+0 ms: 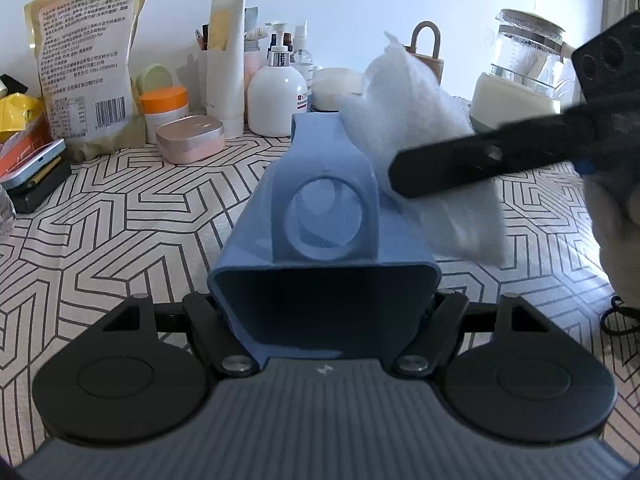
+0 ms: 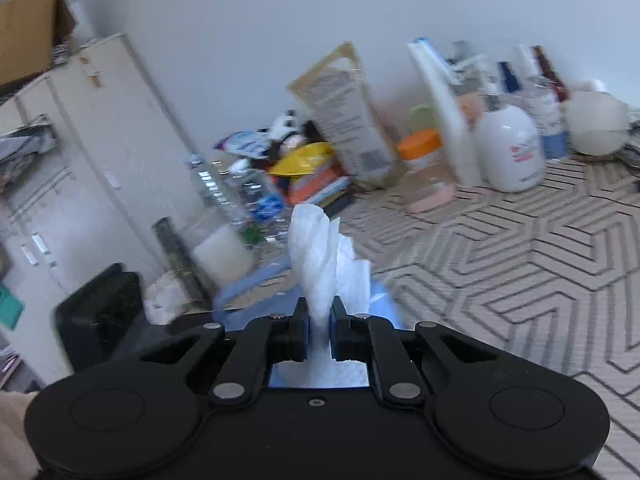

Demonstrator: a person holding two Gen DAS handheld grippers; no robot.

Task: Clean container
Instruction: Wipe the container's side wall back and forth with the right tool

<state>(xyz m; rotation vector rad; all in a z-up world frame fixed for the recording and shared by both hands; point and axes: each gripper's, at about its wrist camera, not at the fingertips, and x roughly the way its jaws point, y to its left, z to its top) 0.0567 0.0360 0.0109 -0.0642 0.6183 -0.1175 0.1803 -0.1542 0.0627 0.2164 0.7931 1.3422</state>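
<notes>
Worktop [image 1: 132, 216], covered in a black-on-cream geometric pattern, carries at 11 o'clock a tan food pouch [image 1: 86, 76] with a white label of dense Chinese print and a barcode, digits too small to read, and at 12 o'clock a white pump bottle [image 1: 277, 100] with a small red mark, unreadable. The blue container [image 1: 320, 216], with a round hole in its upper face, is clamped at centre in the left tongs [image 1: 324, 312], mouth toward the camera. Right tongs [image 2: 319, 330] are nearly closed, pinching a white tissue [image 2: 324, 256] that touches the container at 2 o'clock.
</notes>
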